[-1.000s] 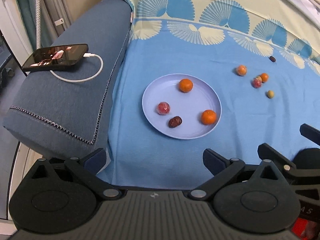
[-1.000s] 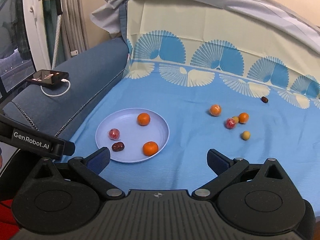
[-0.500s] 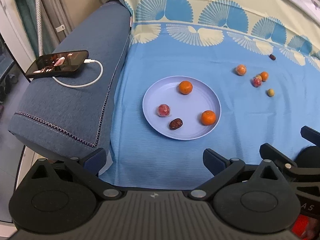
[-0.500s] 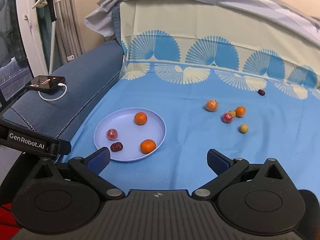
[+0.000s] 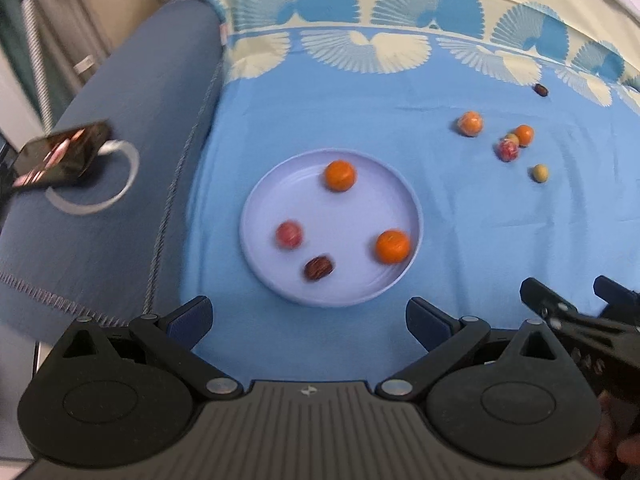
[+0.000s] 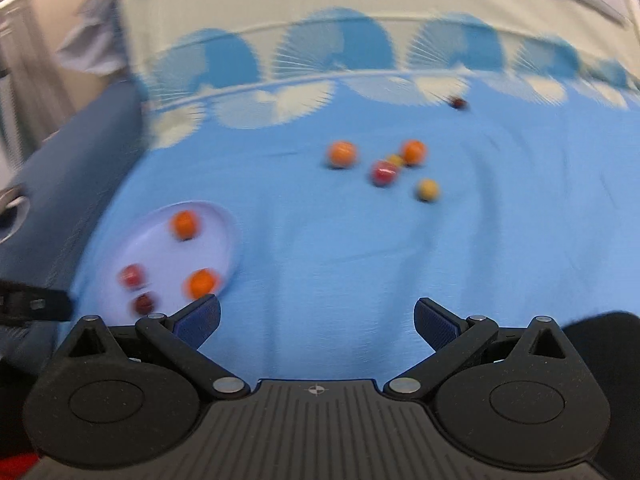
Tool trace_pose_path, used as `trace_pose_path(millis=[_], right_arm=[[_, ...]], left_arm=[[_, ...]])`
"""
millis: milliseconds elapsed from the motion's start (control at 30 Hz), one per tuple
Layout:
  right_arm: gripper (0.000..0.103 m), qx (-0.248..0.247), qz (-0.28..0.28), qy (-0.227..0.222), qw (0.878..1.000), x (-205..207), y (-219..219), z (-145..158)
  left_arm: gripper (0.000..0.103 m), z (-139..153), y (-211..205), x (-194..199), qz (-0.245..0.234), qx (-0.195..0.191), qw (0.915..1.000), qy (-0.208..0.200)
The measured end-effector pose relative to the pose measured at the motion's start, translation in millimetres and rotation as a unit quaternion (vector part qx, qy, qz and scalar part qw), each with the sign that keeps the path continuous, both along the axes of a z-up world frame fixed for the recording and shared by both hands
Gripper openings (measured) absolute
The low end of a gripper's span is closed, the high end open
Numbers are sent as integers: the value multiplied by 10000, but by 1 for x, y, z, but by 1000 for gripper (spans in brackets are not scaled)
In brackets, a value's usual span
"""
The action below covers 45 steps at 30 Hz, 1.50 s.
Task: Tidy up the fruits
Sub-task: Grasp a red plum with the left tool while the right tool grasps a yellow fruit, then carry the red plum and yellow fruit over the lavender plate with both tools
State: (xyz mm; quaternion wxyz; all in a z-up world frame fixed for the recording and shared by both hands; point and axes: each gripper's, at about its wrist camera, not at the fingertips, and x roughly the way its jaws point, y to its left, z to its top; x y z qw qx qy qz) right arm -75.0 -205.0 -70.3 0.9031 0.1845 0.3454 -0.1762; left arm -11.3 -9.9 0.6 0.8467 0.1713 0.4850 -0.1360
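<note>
A pale blue plate [image 5: 280, 200] lies on the blue cloth and holds two oranges [image 5: 340, 175], a red fruit [image 5: 289, 234] and a brown date [image 5: 319, 267]. The plate also shows in the right wrist view [image 6: 160, 240]. Loose fruits lie farther right: an orange one [image 6: 342, 153], a red one [image 6: 383, 172], another orange [image 6: 413, 151], a yellow one [image 6: 427, 189] and a dark date [image 6: 458, 103]. My left gripper [image 5: 309, 315] is open and empty, near the plate's front edge. My right gripper [image 6: 317, 319] is open and empty, well short of the loose fruits.
A blue sofa arm [image 5: 120, 152] at the left carries a phone [image 5: 60, 156] on a white cable. The patterned cloth rises up the backrest [image 5: 400, 8] behind the fruits. The right gripper's body [image 5: 580, 320] shows at the left view's right edge.
The right gripper has swung right and forward, so the loose fruits sit nearer its centre and the plate has slid left. The left gripper has moved slightly closer to the plate.
</note>
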Motion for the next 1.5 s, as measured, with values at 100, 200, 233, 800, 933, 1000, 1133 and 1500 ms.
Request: trace_pose_path(millis=[100, 200, 233, 800, 933, 1000, 1133, 1500], right_arm=[[102, -322, -567, -46, 9979, 14, -33, -16], [102, -745, -892, -152, 9931, 35, -69, -35], [102, -935, -892, -161, 9915, 46, -84, -43], [102, -1080, -1222, 299, 9862, 100, -207, -109], [102, -1304, -1105, 292, 9849, 107, -204, -112], [102, -1282, -1100, 261, 9853, 110, -207, -111], [102, -1669, -1209, 215, 9783, 112, -210, -104], [27, -1370, -1120, -130, 9841, 100, -213, -93]], left_arm=[[103, -5, -28, 14, -224, 30, 9997, -61], [103, -15, -63, 32, -468, 27, 9987, -201], [103, -19, -76, 39, -544, 23, 9982, -245], [103, -108, -279, 124, -1489, -482, 9872, 308], [103, -133, -308, 128, -1655, -339, 9846, 456], [103, -140, -312, 132, -1654, -325, 9843, 531], [103, -149, -310, 142, -1481, -323, 9865, 615], [33, -140, -299, 144, -1449, -384, 9857, 771]])
